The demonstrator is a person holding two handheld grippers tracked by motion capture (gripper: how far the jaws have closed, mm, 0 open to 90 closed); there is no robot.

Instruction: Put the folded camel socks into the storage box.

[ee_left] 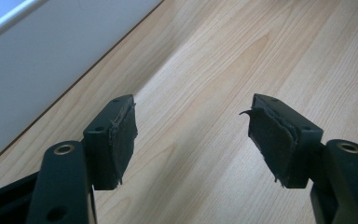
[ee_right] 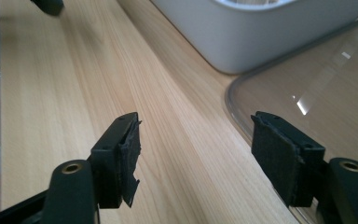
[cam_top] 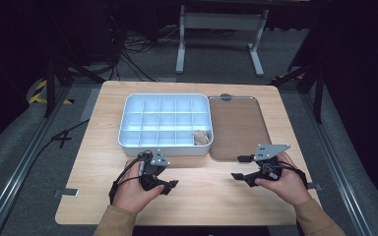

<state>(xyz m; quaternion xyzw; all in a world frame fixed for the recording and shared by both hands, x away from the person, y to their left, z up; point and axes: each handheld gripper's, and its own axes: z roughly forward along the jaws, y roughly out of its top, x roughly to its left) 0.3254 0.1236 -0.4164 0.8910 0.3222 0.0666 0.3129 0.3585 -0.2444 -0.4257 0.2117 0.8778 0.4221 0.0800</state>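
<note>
Pale wood grain covered the table [cam_top: 202, 196] at which we sat, in a dark room with a grey floor round it. Nearest to us, our left hand [cam_top: 133, 191] held the left gripper [cam_top: 170, 185] low over the bare wood, just in front of the tray's near wall; in the left gripper view its jaws stood wide apart with nothing between them, the worn black pads [ee_left: 123, 140] over plain board. Our right hand [cam_top: 285, 184] held the right gripper [cam_top: 239, 167] near the table's right side, its grey three-cornered plate on top, its jaws likewise spread wide and empty. In the right gripper view one jaw hung over the wood and the other over the rim of the clear lid [ee_right: 307, 79], without our being able to tell whether it touched. Just beyond the left gripper stood the white compartment tray [cam_top: 165, 147], divided into many small cells. One small tan object [cam_top: 201, 136] lay in the near row, in the cell at the right-hand end; what it was we could not tell. Beside the tray on the right, touching or nearly so, the lid lay flat on the table. Farther off, past the table's far edge, we saw cables [cam_top: 133, 54] on the floor and the white legs of a stand [cam_top: 221, 34].
</note>
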